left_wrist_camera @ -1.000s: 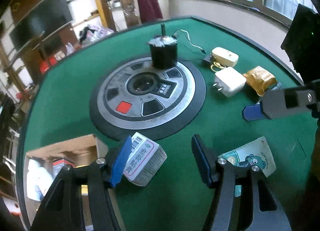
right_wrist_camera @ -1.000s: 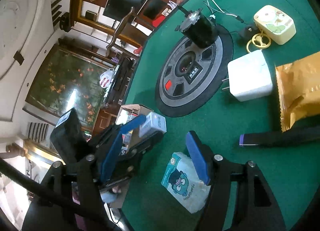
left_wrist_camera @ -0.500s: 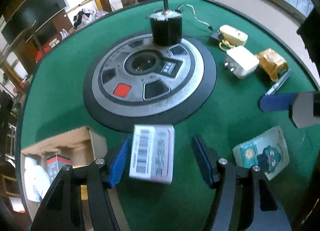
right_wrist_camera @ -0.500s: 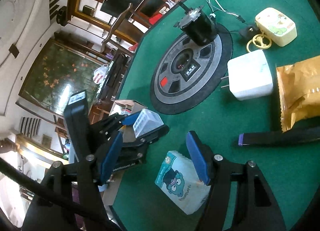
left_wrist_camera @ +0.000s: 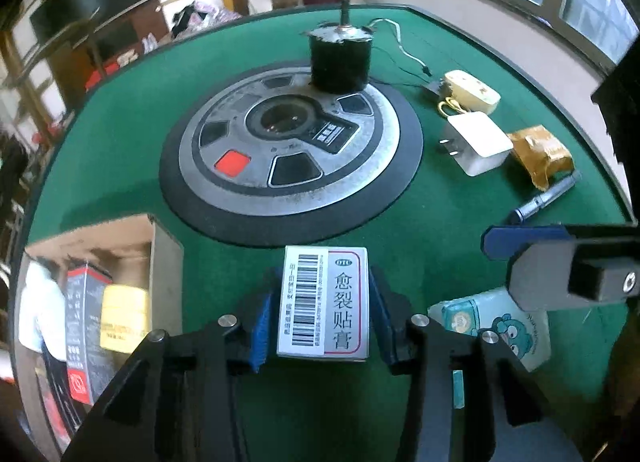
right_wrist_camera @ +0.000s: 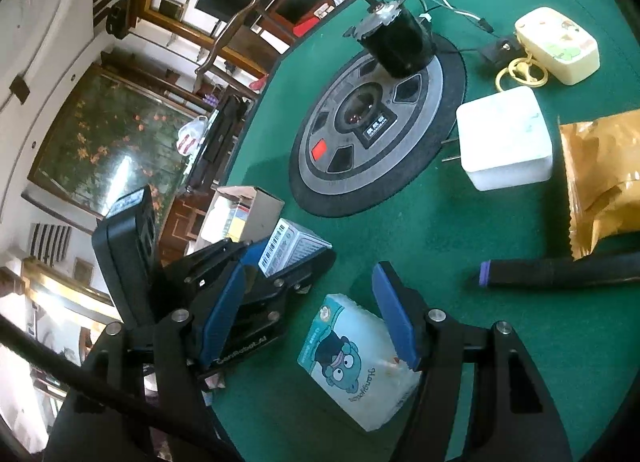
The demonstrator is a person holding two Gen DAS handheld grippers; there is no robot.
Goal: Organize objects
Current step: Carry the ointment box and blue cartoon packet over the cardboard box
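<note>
A: Small medicine box (left_wrist_camera: 324, 304): white, barcode strip on its left side, red-bordered label with dark characters. It sits low in the middle of the left wrist view, on the green table (left_wrist_camera: 120, 133), between the blue pads of the left gripper (left_wrist_camera: 320, 318).

B: Grip state?

A: The jaws are closing. The box fills the gap, and both pads appear to lie against its long sides. In the right wrist view the same box (right_wrist_camera: 288, 248) shows at centre left, clasped by the left gripper (right_wrist_camera: 280, 258).

B: And the other tool?

A: The right gripper (right_wrist_camera: 310, 316) is spread, with nothing pinched. Below the gap lies a tissue packet (right_wrist_camera: 356, 362) printed with a cartoon bear; the right-hand pad stands over the packet's upper right corner, but contact cannot be told. From the left wrist view, one blue finger of the right gripper (left_wrist_camera: 520, 242) enters from the right edge above that packet (left_wrist_camera: 496, 322).

B: Surroundings?

A: At lower left in the left wrist view, a cardboard box (left_wrist_camera: 160, 258) stands open at the table's edge, holding a dark carton (left_wrist_camera: 84, 326) and a yellow-lidded jar (left_wrist_camera: 122, 318). Above the medicine box is a round black-and-silver disc (left_wrist_camera: 292, 149) with a red patch. A black cylindrical motor (left_wrist_camera: 340, 61) stands upright on its far rim, trailing a white wire. To the right of the disc are a yellow case (left_wrist_camera: 472, 91), a white plug adapter (left_wrist_camera: 478, 141), a gold foil packet (left_wrist_camera: 540, 153) and a dark marker pen (left_wrist_camera: 548, 197), running down toward the right edge.
</note>
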